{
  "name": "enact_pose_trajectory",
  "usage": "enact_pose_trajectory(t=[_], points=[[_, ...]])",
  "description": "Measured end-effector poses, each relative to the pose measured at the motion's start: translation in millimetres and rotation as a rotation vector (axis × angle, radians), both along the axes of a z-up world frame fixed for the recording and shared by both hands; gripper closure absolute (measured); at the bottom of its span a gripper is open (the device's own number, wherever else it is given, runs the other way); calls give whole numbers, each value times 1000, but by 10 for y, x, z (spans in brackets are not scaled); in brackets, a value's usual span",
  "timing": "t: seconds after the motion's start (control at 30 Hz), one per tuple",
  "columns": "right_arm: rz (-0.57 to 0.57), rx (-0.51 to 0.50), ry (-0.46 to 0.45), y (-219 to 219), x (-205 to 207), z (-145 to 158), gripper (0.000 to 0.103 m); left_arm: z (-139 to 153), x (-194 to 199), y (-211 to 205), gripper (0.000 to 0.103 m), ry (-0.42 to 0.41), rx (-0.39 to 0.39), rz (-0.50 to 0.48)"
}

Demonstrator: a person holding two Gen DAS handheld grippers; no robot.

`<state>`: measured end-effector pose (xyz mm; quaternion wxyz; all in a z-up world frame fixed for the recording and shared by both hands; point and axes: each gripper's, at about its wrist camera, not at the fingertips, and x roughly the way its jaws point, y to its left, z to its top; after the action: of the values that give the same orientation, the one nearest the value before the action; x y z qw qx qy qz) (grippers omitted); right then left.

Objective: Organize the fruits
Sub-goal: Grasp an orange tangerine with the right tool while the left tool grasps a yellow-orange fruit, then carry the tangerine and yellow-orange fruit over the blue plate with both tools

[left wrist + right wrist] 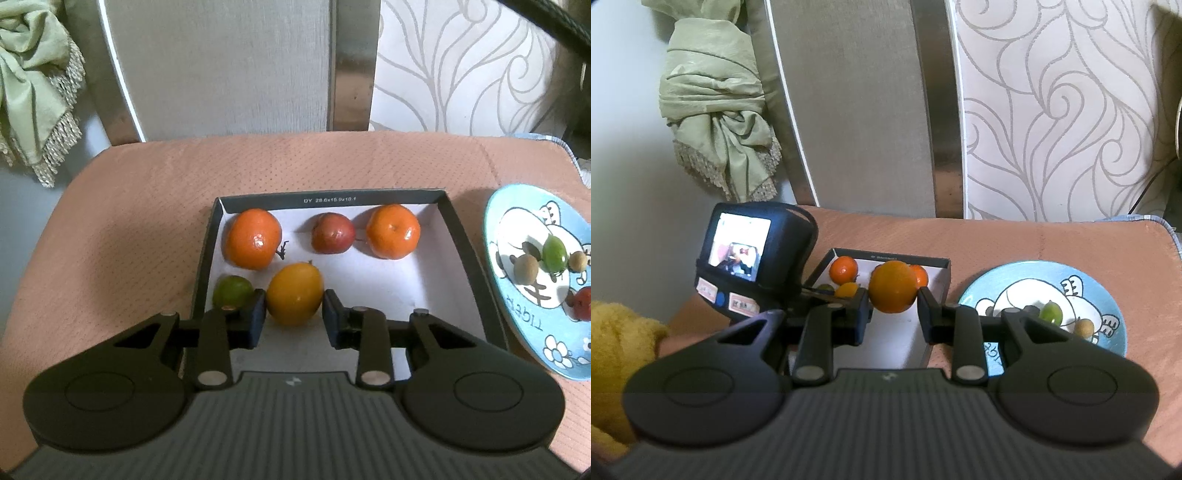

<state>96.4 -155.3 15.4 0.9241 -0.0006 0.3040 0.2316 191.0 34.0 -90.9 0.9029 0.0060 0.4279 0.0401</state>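
— Five fruits lie in the black box [458,236] as we see it from our left wrist: two oranges at the far wall, a reddish fruit [333,234] between them, a green fruit [232,291] near left.
— And our left gripper [294,317]?
— Narrow, its pads touching both sides of the yellow fruit [294,292] on the box floor.
— Our right gripper [893,311] clamps an orange [892,286] above the box; the blue plate [1015,275] sits right of it.
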Motion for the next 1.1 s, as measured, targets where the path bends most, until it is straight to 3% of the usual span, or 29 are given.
enact_pose_trajectory(t=[0.47,0.77,1.1], points=[[22,24,-9,-17,-122,-8,72,272,-313,-163,65,-48,-7,-10],[10,35,1,-75,-204,-46,71,280,-431,-174,65,-39,-6,3],[-36,36,16,-202,-288,-91,71,279,-475,-344,65,-34,-22,-48]])
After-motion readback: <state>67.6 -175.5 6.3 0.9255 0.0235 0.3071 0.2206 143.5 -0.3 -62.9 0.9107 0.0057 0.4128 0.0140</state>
